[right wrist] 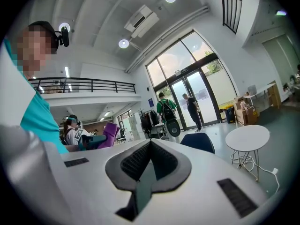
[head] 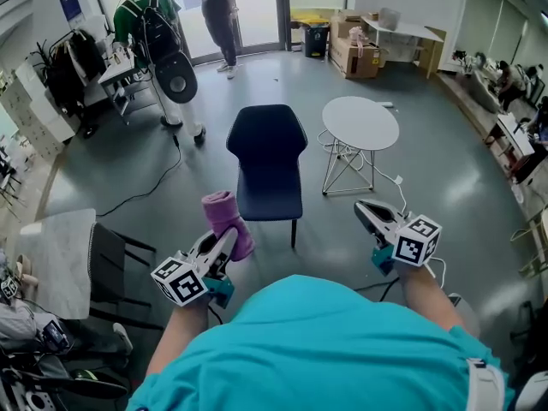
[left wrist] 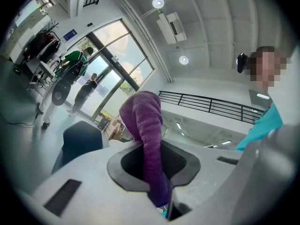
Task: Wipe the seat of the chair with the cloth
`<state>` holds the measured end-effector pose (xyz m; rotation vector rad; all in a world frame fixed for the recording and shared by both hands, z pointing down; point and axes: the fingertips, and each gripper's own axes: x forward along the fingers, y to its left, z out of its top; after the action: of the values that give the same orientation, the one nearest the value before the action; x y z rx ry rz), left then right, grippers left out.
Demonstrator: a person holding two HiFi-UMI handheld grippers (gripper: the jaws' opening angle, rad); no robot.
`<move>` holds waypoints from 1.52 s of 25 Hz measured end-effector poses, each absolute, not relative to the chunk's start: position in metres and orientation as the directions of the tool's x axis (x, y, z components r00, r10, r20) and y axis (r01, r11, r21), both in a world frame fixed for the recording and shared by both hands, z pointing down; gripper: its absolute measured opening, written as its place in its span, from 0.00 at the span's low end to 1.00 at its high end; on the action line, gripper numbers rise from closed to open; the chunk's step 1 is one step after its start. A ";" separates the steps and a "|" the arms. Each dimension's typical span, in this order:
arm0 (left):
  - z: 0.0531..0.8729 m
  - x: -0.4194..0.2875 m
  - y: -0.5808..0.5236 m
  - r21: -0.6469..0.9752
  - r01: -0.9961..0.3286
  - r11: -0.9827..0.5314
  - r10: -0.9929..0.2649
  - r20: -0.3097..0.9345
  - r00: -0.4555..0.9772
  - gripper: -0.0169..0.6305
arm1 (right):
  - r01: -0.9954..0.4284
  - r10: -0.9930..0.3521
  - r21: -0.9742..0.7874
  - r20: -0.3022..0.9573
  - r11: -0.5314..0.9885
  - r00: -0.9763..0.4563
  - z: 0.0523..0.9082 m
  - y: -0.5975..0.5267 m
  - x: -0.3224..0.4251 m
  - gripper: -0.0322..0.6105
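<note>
Left gripper (head: 221,242) jaws clamped cloth (head: 224,217), facing chair (head: 267,157).
Right gripper (head: 366,212) jaws were pressed together, holding nothing.

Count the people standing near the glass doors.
2. The person in a green top stands left; the person in dark clothes stands right of them, at the glass doors. Others may be out of frame.

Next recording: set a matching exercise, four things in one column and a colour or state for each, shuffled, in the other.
Things:
1. cloth
2. chair
3. table
4. right claw

Colour or state:
A. white, round
B. shut, holding nothing
C. purple, clamped in the left claw
D. dark blue, nothing on its seat

Pairs: 1-C, 2-D, 3-A, 4-B
</note>
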<state>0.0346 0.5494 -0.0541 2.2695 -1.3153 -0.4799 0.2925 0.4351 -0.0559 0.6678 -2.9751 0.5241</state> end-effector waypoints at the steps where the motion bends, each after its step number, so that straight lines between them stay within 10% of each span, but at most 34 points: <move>1: -0.054 0.043 0.547 0.560 -0.710 -0.428 -0.876 -0.064 0.478 0.11 | -0.420 -0.404 -0.316 0.119 0.851 -0.907 -0.056 0.433 0.302 0.05; 16: -0.035 0.087 0.508 0.595 -0.697 -0.401 -0.874 -0.019 0.486 0.11 | -0.406 -0.374 -0.377 0.158 0.833 -0.914 -0.020 0.393 0.343 0.05; 38: 0.003 -0.242 0.328 0.591 -0.623 -0.512 -0.789 -0.036 0.614 0.11 | -0.486 -0.440 -0.334 0.208 0.807 -0.873 -0.013 0.231 -0.003 0.05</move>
<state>-0.2417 0.3282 0.0034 2.3048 -1.1099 -0.4089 -0.0029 0.2312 -0.0130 0.7391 -2.8710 0.5801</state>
